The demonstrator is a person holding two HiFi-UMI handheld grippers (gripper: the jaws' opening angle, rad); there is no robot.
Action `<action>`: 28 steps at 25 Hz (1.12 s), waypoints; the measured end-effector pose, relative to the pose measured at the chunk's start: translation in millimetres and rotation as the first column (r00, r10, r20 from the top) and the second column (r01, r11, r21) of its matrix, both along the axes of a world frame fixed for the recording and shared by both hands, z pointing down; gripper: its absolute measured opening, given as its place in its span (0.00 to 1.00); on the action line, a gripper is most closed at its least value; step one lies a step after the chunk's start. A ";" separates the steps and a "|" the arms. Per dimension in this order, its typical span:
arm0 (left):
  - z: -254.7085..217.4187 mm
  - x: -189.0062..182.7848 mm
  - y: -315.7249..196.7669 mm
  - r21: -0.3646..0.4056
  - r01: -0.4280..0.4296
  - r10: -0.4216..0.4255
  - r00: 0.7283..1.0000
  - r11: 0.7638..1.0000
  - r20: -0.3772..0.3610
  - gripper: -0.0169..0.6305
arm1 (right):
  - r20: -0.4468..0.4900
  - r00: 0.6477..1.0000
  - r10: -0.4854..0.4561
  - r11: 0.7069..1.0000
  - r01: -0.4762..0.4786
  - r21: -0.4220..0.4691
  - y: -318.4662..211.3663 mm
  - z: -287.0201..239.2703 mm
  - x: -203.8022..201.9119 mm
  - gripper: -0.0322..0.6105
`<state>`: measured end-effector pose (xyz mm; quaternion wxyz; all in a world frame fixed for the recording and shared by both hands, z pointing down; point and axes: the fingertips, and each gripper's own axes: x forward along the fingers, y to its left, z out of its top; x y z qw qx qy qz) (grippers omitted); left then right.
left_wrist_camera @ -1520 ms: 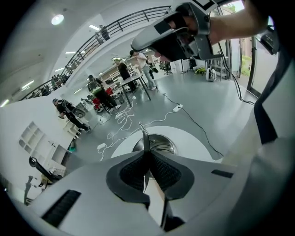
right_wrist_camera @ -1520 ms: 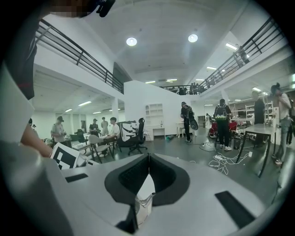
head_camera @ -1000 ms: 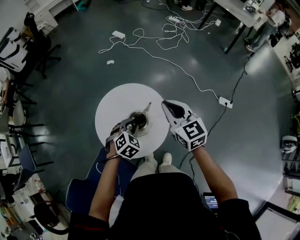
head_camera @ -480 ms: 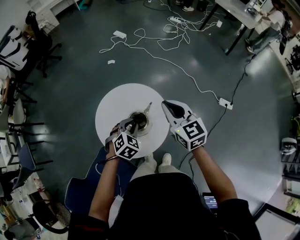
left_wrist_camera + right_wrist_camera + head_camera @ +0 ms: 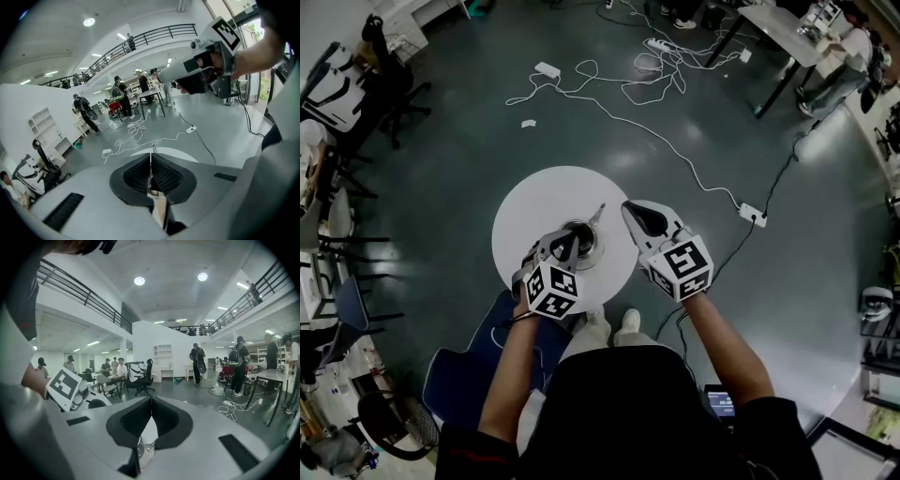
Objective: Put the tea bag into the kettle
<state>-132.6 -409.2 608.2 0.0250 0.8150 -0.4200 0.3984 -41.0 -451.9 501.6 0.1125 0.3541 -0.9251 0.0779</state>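
Observation:
A shiny metal kettle (image 5: 587, 249) stands near the front of the round white table (image 5: 534, 202), its thin spout (image 5: 597, 214) pointing away from me. My left gripper (image 5: 566, 244) hangs right over the kettle's open top with its jaws shut. In the left gripper view (image 5: 151, 157) a tan paper piece, apparently the tea bag (image 5: 159, 208), is pinched low between the pads, with a bit of metal rim behind it. My right gripper (image 5: 636, 214) is shut and empty, just right of the kettle; the kettle (image 5: 146, 448) shows below its pads (image 5: 151, 401).
White cables and power strips (image 5: 750, 208) trail across the dark floor beyond the table. Office chairs (image 5: 389, 89) stand at the left and a desk (image 5: 778, 28) at the far right. My shoes (image 5: 623, 323) are at the table's near edge.
Almost nothing. Both grippers keep their places over and beside the kettle; only the head camera has shifted slightly.

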 end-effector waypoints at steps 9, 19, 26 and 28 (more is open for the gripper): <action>-64.1 5.1 1.1 0.124 0.125 -0.103 0.980 0.984 -0.169 0.05 | 0.021 0.998 -0.064 0.997 0.063 0.042 13.5 -23.0 -4.6 0.08; -133.4 23.0 12.2 0.277 0.230 -0.132 0.934 0.933 -0.332 0.05 | 0.028 0.990 -0.138 0.988 0.136 0.073 32.0 -38.9 3.6 0.08; -166.2 30.0 38.0 0.365 0.281 -0.115 0.902 0.888 -0.416 0.05 | 0.034 0.985 -0.170 0.981 0.166 0.099 47.2 -52.3 13.4 0.08; -173.3 37.5 43.3 0.369 0.301 -0.115 0.886 0.880 -0.449 0.05 | 0.037 0.984 -0.176 0.980 0.171 0.105 50.0 -55.5 22.8 0.08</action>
